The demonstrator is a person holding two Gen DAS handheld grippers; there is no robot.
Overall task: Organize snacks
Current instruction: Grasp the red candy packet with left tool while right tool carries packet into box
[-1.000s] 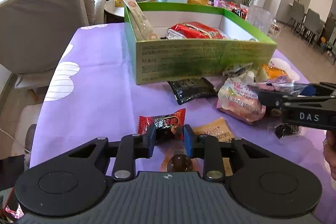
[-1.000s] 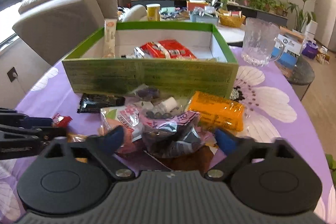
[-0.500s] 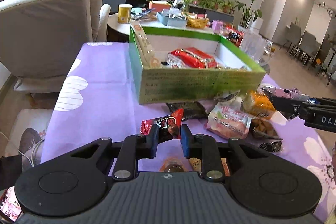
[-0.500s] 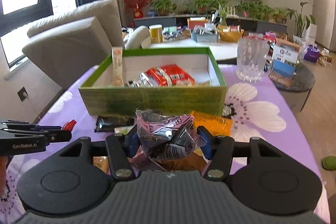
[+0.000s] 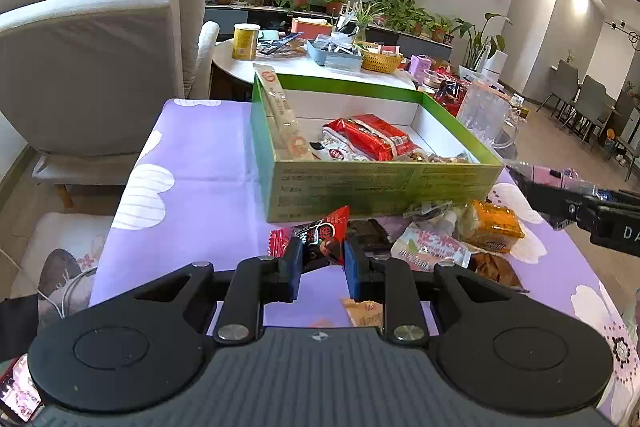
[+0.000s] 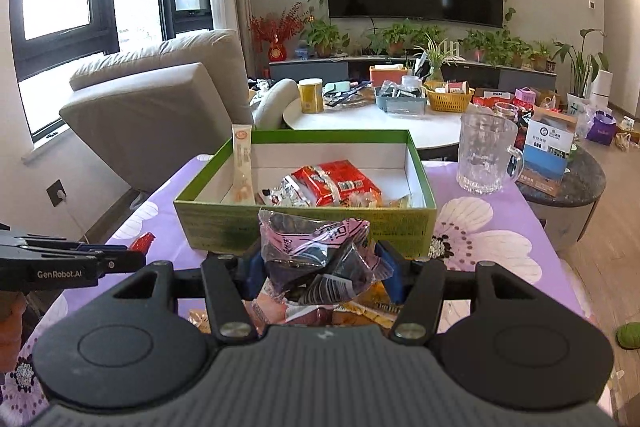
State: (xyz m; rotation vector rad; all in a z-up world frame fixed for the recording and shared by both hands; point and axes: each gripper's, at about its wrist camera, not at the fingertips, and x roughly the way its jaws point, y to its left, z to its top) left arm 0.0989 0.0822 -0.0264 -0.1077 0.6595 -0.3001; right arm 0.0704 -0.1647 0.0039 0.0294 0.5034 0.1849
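Note:
My left gripper [image 5: 319, 263] is shut on a small red and black snack packet [image 5: 316, 237], lifted off the purple tablecloth in front of the green box [image 5: 376, 187]. My right gripper [image 6: 320, 271] is shut on a crinkly pink and dark snack bag [image 6: 320, 259], held up just before the same green box [image 6: 304, 223]. The box holds a red packet [image 5: 372, 137], a long beige stick pack [image 5: 280, 111] leaning on its left wall, and other small snacks. Each gripper shows at the edge of the other's view.
Loose snacks lie on the cloth right of my left gripper: an orange packet [image 5: 490, 225], a pink-white bag [image 5: 432, 247], a dark packet [image 5: 368, 231]. A glass mug [image 6: 486, 157] stands right of the box. A beige sofa [image 5: 92, 67] is at the left, a cluttered round table [image 6: 360, 115] behind.
Both grippers have risen with their snacks off the table. The right jaws closed in on the pink and dark bag; the left narrowed on the red packet.

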